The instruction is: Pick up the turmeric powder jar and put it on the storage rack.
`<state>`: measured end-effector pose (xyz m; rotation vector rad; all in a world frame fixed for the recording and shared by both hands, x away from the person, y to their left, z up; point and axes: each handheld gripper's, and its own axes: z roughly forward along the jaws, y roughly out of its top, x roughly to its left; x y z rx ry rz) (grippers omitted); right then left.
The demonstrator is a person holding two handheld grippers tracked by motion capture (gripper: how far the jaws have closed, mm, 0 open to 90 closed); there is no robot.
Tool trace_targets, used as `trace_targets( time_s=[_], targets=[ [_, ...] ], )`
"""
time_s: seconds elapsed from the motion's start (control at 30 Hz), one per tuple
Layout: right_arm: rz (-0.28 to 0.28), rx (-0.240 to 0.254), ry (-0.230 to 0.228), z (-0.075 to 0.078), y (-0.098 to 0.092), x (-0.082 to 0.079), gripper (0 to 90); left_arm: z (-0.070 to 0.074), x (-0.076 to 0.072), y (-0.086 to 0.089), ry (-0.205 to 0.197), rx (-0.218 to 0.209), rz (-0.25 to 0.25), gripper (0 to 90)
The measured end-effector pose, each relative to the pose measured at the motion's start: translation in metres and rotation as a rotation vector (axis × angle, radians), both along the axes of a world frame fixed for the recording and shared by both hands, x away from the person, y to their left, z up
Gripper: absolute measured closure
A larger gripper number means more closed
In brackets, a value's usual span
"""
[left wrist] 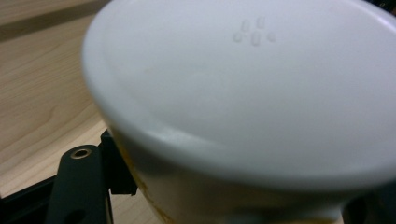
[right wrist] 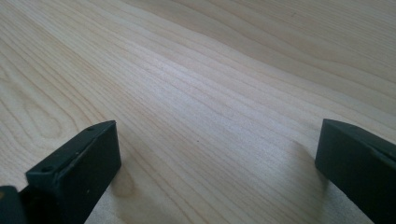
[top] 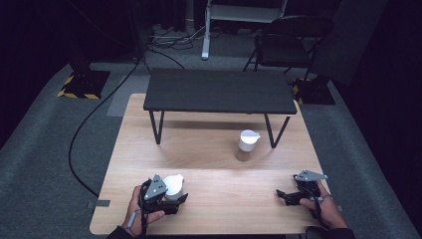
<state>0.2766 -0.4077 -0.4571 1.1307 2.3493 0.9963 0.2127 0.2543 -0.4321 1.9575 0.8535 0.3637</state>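
Light wooden table (top: 209,164), wide, bare over most of its top. At the far half, a low black shelf (top: 219,90) on thin legs. Just in front of the shelf's right leg, a second white-lidded jar (top: 246,144), upright, well apart from both grippers. At the near left corner, the left gripper (top: 175,197), held in the left hand (top: 141,209), closed on a white-lidded jar (top: 173,185); in the left gripper view the white lid (left wrist: 243,88) very close, with a black jaw against the jar's side under the lid. At the near right, the right gripper (top: 281,195) in the right hand (top: 326,209), low over the wood, jaws wide apart, nothing between them.
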Motion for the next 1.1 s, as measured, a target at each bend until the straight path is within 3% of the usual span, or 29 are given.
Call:
trace_targets(
  time_s=[0.53,1.1],
  targets=[
    [0.000,0.000,0.000,0.000,0.000,0.000,0.0,0.028,0.017,-0.007,-0.076,-0.033,0.013,30.4],
    [0.000,0.000,0.000,0.000,0.000,0.000,0.0,0.053,0.040,-0.022,-0.103,-0.066,0.026,30.5]
  ],
)
